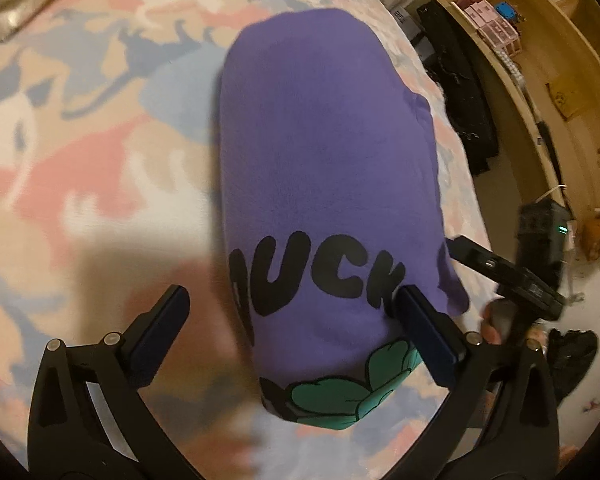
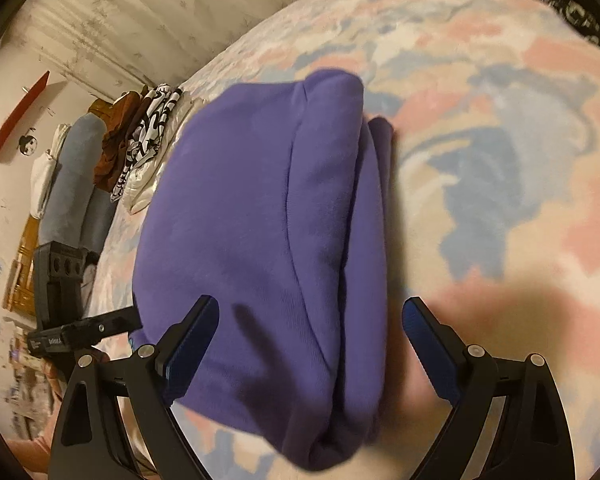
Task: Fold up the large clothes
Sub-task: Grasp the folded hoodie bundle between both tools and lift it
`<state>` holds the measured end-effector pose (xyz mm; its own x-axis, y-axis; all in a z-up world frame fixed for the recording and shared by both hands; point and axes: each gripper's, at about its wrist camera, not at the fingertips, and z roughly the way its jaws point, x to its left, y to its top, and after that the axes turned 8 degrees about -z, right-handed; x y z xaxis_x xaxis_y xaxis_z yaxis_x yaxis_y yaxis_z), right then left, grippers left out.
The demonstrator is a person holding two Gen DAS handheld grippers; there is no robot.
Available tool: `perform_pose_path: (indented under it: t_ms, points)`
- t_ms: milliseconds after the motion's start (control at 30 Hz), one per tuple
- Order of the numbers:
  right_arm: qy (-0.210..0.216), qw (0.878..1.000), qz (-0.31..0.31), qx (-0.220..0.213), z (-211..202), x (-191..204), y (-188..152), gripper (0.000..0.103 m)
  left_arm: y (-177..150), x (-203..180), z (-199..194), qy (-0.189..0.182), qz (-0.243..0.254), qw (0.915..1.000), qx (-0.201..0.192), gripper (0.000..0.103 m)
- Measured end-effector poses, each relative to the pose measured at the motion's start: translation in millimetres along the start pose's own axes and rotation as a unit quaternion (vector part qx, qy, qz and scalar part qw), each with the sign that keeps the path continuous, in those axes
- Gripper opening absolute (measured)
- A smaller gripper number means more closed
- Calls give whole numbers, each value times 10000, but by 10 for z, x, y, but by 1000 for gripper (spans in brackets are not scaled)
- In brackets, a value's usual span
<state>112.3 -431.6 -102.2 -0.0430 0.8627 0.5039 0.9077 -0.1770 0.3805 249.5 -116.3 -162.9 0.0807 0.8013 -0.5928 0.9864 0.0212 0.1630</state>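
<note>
A purple garment (image 1: 320,140) lies folded into a thick oblong bundle on the bed, with black letters and a green print at its near end. My left gripper (image 1: 294,294) stands open over that printed end; its right finger rests against the cloth and its left finger is off to the side, over the blanket. In the right wrist view the plain purple side of the garment (image 2: 252,200) shows its stacked folds. My right gripper (image 2: 311,304) is open above the bundle's near end, pads apart from the cloth. One black finger (image 1: 480,258) of the right gripper shows at the bundle's right edge.
A fluffy pink, blue and cream blanket (image 1: 80,160) covers the bed. A wooden shelf unit (image 1: 540,60) and dark items on the floor (image 1: 464,120) lie to the right of the bed. A heap of other clothes (image 2: 140,140) and a grey pillow (image 2: 76,180) sit by the wall.
</note>
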Motion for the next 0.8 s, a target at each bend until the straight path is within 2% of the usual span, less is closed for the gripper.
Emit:
perform_pose_path:
  t_ms: [167, 300, 400, 600, 667, 700, 733, 800]
  points:
    - [283, 9993, 91, 215, 315, -112, 80, 94, 59, 90, 135, -429, -93, 9989, 166, 103]
    - [403, 9989, 137, 198, 467, -205, 132, 94, 107, 145, 311, -942, -282, 9944, 385, 103]
    - [589, 9978, 247, 201, 575, -313, 141, 94, 114, 132, 432, -1174, -296, 9914, 493, 103]
    - [800, 9960, 333, 195, 750, -455, 196, 92, 145, -9, 543, -1078, -192, 9928, 489, 103]
    - [877, 9957, 289, 92, 759, -445, 197, 85, 121, -43, 545, -1061, -216, 9930, 463, 103]
    - [933, 9953, 260, 50, 769, -432, 196, 78, 121, -72, 540, -1015, -220, 9938, 407, 103]
    - [988, 9948, 242, 0, 771, -390, 191, 66, 109, -92, 521, -970, -200, 9945, 349, 103]
    - [972, 9951, 34, -185, 701, -324, 189, 51, 83, -154, 435, -887, -138, 9957, 219, 101]
